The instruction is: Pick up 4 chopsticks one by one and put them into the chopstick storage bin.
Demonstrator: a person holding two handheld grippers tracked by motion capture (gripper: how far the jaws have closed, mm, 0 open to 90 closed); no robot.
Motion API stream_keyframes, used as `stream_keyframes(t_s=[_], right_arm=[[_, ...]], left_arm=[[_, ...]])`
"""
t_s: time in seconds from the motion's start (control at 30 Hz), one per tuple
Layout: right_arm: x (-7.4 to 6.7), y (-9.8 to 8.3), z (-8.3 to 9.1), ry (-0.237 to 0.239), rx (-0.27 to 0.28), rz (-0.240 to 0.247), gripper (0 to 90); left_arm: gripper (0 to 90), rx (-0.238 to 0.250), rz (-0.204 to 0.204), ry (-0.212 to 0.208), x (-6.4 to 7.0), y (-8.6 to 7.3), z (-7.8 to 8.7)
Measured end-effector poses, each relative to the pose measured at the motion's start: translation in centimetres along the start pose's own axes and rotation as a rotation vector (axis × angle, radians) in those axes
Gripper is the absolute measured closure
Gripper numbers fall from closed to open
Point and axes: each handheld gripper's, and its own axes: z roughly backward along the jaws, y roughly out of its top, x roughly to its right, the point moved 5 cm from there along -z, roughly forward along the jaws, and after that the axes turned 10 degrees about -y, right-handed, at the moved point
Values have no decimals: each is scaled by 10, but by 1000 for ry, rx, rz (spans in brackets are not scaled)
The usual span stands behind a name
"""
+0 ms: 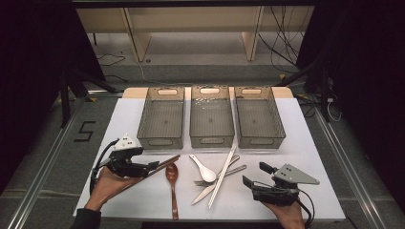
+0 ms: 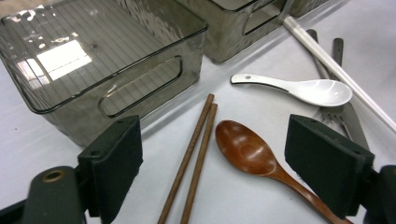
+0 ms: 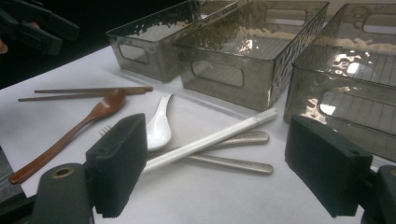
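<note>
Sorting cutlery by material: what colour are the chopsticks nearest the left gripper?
Dark brown chopsticks, clearest in the left gripper view.

- Three grey bins are set side by side at the table's far edge.
- Brown chopsticks, a wooden spoon, a white spoon, white chopsticks, a fork and a knife are laid before them.
- The left gripper is held open by the brown chopsticks.
- The right gripper is held open, near the white chopsticks.

A pair of slim dark-brown wooden chopsticks lies flat, side by side and touching, on the white counter, just beside a glossy brown wooden spoon, below the left smoky plastic bin.
</note>
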Motion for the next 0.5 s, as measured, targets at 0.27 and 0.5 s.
stream_keyframes(t_s=[0.27,0.5], right_arm=[[-1,0,0,4,-6,-1,220],[0,-2,-1,5,-19,2,225]], left_arm=[[198,-181,-2,16,-18,-3,-11],[230,-341,-12,20,-32,-4,-21]])
